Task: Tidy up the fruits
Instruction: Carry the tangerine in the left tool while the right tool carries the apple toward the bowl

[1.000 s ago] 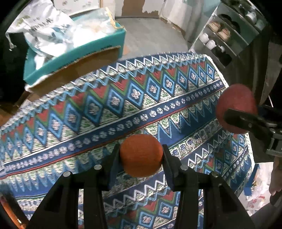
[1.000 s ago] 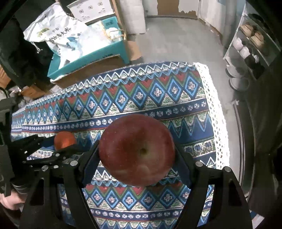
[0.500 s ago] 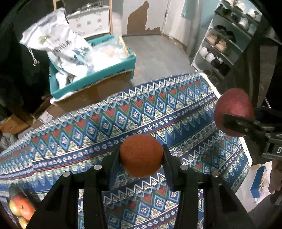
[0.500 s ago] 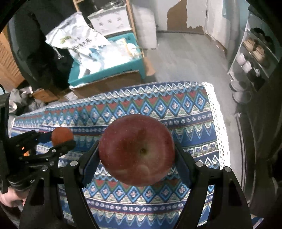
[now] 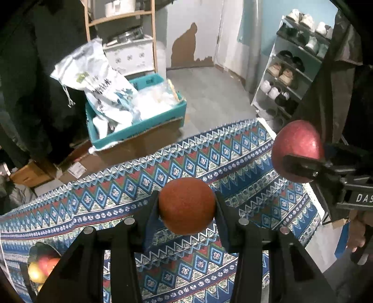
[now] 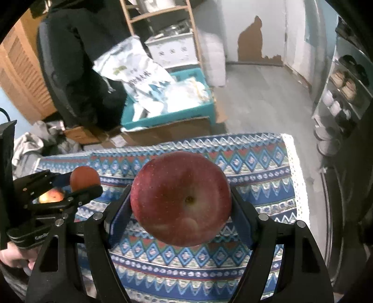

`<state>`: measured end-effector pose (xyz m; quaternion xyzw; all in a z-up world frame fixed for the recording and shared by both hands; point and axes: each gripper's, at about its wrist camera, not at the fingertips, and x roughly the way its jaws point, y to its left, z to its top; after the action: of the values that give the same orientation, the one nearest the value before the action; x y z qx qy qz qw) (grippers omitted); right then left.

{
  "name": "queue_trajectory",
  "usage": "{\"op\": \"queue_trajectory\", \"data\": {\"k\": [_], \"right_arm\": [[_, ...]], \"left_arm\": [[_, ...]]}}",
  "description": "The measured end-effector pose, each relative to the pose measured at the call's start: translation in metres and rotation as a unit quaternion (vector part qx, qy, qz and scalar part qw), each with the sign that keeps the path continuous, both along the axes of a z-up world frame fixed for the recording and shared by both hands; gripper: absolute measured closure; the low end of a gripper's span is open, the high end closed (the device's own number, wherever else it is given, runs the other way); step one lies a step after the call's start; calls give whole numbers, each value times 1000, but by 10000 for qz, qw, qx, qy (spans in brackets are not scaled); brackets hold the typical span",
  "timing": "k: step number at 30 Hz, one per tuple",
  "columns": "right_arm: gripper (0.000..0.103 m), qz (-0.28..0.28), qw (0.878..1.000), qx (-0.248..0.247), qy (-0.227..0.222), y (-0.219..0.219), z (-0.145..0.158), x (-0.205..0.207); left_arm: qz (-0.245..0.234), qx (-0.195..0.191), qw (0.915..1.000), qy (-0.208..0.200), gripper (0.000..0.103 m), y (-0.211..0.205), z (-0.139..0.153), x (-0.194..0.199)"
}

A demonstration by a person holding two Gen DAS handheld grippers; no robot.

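Note:
My left gripper (image 5: 186, 207) is shut on an orange (image 5: 186, 206), held in the air above the patterned tablecloth (image 5: 139, 186). My right gripper (image 6: 180, 200) is shut on a large red apple (image 6: 180, 198), also lifted over the cloth. In the left wrist view the apple (image 5: 297, 149) hangs at the right in the other gripper. In the right wrist view the orange (image 6: 84, 178) shows at the left. A glass bowl (image 5: 35, 250) holding several apples sits at the table's left end; some of its fruit (image 6: 52, 195) glows behind the left gripper.
Beyond the table's far edge stand a teal crate (image 5: 139, 121) with white bags on cardboard boxes (image 5: 149, 142). A shoe rack (image 5: 291, 77) stands at the right, a wooden shelf (image 5: 121, 21) at the back. The cloth's lace edge (image 6: 296, 177) marks the table's right end.
Both grippers have risen with their fruit and tilted up, so more of the room and the whole table show. The fruit bowl has come into view at the left.

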<state>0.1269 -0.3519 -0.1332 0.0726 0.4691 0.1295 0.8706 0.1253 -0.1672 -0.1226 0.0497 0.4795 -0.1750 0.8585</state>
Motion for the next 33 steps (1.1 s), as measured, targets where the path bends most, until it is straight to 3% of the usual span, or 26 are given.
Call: {"op": "queue_trajectory", "data": {"k": [20,33], "right_arm": [[26,583,9971,8,-491,54,36,-22],[26,1260,9905,131,-542,123,43,-19]], "left_arm": [[347,-36,9979,-540,58,59,48,-44],[831,-21,9946,-625,58,121,51,-62]]}}
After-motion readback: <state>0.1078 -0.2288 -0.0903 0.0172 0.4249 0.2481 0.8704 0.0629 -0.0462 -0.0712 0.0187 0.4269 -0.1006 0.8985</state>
